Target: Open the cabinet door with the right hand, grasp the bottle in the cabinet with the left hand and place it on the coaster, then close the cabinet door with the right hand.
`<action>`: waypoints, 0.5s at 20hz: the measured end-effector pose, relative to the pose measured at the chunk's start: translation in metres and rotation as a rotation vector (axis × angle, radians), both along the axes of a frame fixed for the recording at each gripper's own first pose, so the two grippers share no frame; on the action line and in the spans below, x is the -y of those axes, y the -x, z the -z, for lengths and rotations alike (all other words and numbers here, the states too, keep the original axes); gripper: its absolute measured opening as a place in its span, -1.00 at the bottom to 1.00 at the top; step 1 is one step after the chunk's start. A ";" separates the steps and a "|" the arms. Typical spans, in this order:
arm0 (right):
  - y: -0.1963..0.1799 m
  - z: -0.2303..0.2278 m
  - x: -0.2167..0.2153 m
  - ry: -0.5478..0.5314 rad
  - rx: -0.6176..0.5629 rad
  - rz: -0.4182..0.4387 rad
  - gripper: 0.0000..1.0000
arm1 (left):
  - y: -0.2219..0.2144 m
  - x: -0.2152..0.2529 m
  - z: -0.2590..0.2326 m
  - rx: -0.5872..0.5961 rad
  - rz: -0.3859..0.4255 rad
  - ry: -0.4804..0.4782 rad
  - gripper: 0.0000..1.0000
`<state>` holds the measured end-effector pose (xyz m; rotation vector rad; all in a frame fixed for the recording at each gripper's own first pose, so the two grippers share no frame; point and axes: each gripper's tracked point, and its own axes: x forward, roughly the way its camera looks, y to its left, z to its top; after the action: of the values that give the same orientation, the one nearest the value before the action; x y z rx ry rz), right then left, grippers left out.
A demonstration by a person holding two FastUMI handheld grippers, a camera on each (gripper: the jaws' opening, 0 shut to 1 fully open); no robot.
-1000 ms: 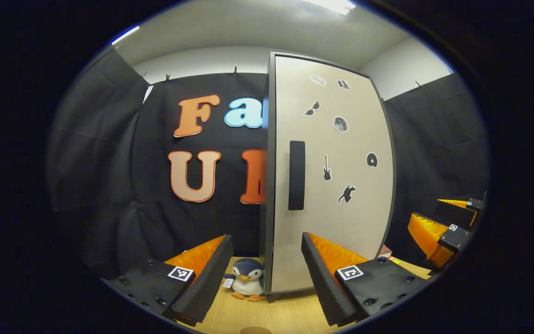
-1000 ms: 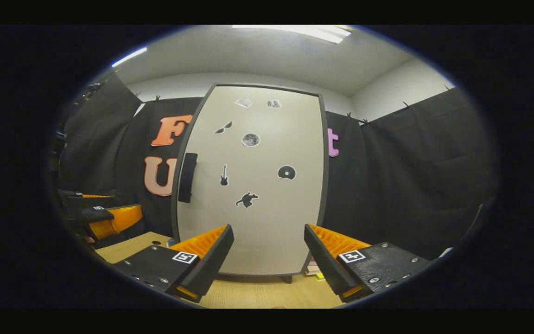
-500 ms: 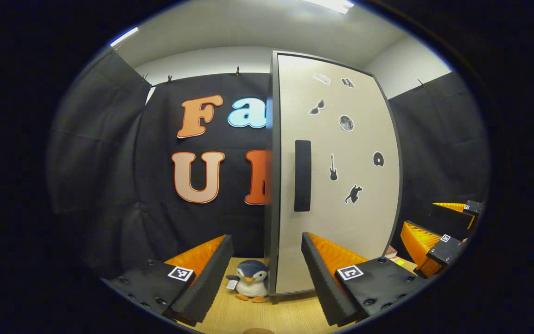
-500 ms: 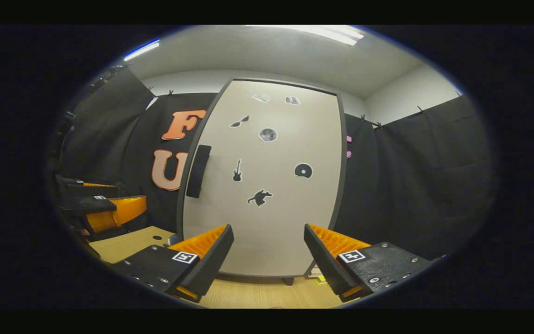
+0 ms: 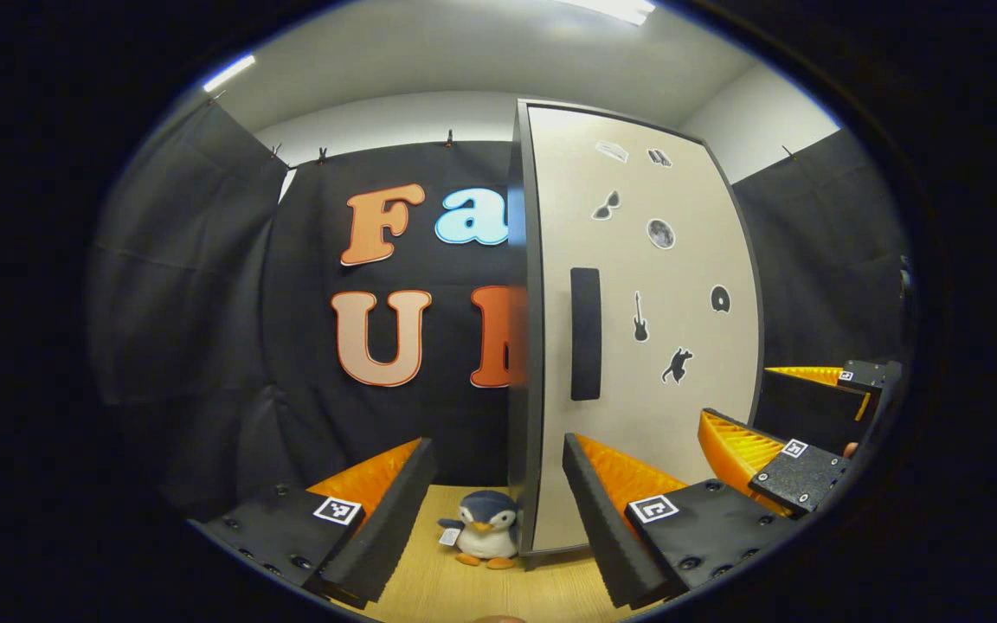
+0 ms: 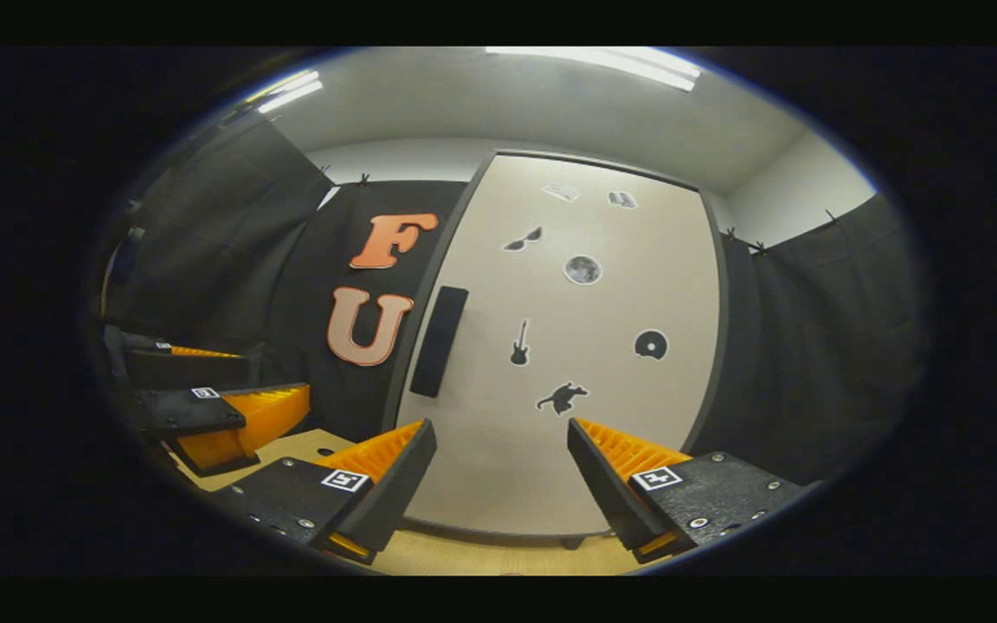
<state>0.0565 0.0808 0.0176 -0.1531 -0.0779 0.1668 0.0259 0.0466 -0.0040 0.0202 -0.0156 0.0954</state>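
Cabinet (image 5: 637, 346) stands upright at 1 o'clock in the left gripper view, door (image 6: 568, 346) closed, so contents can't be told. Both grippers, left (image 5: 498, 510) and right (image 6: 503, 484), gape wide, holding nothing. Penguin (image 5: 485, 528) sits at 6.

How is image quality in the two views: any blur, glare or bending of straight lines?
Left gripper view: evenly lit and sharp, the cabinet door bowing outward from fisheye distortion, with a ceiling light blown out at the top. Right gripper view: softer and darker, the door's edges curved and leaning, ceiling light strips glaring; the handle stays readable.
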 end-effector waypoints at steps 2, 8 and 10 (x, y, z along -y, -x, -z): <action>-0.012 -0.004 -0.017 -0.004 0.000 -0.015 0.89 | 0.001 -0.011 -0.001 -0.001 -0.017 -0.003 0.93; -0.055 0.002 -0.062 -0.123 -0.070 -0.081 0.89 | -0.001 -0.034 -0.003 -0.007 -0.035 -0.006 0.93; -0.068 0.003 -0.068 -0.142 -0.078 -0.079 0.89 | -0.004 -0.039 -0.002 -0.011 -0.039 -0.014 0.93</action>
<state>0.1244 0.1489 0.0149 -0.0014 -0.0179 0.2456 0.0295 0.0855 -0.0023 0.0349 -0.0046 0.1339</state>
